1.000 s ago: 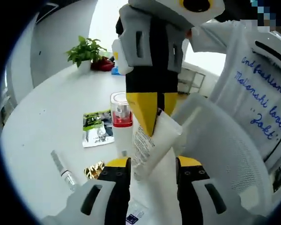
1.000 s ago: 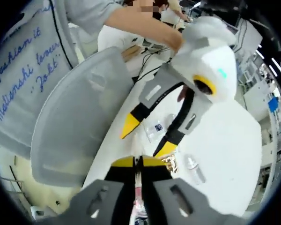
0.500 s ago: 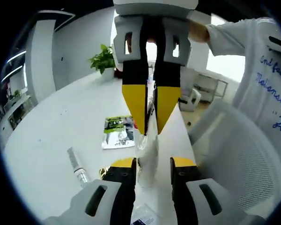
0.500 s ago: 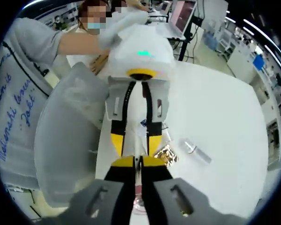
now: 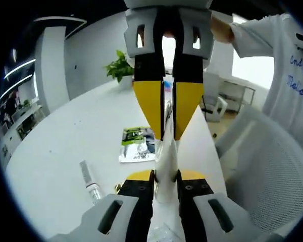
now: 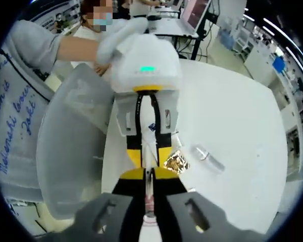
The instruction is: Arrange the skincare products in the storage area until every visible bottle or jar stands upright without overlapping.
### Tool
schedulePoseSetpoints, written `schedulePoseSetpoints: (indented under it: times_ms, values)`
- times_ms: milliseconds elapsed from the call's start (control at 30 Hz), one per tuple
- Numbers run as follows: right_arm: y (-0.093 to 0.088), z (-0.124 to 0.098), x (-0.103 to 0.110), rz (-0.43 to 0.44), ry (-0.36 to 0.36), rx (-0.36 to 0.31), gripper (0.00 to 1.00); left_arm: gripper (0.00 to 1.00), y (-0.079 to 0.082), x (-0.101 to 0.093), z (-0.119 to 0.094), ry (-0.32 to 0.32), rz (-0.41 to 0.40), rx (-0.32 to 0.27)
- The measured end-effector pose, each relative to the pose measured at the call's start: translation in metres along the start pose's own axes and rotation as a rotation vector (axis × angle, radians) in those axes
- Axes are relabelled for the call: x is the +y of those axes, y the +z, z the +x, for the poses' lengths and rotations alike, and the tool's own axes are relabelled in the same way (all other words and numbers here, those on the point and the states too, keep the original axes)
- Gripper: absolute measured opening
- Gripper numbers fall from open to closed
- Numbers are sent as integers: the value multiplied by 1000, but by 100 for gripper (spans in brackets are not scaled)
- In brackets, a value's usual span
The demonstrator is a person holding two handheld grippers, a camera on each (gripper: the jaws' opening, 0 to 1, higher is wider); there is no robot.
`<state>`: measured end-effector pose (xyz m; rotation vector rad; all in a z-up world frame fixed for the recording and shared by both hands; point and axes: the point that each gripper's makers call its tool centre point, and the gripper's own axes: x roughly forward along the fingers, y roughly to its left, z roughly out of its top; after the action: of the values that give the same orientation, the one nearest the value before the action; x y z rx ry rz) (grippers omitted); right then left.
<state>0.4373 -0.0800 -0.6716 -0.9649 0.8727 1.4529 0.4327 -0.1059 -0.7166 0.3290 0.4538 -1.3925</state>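
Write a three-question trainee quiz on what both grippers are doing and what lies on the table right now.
1. True or false: the left gripper and right gripper both close on the same white tube.
2. Which item lies flat on the white table beyond the tube in the left gripper view? A) green-and-white sachet B) a red towel C) a blue plate
3. Fill in: in the right gripper view, beside the gold wrapper lies a small clear ____ on its side.

Key: 1 true; 2 A; 3 vial.
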Motion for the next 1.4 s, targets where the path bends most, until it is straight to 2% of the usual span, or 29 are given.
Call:
schedulePoseSetpoints:
  times_ms: [667,1400]
  values:
    - [-3,-12,1,-64,38,102,3,12,2,4,6,-19,15,-12]
    - [-12,-15,3,-51,41,116,4,13,5,2,14,-43,29,-14]
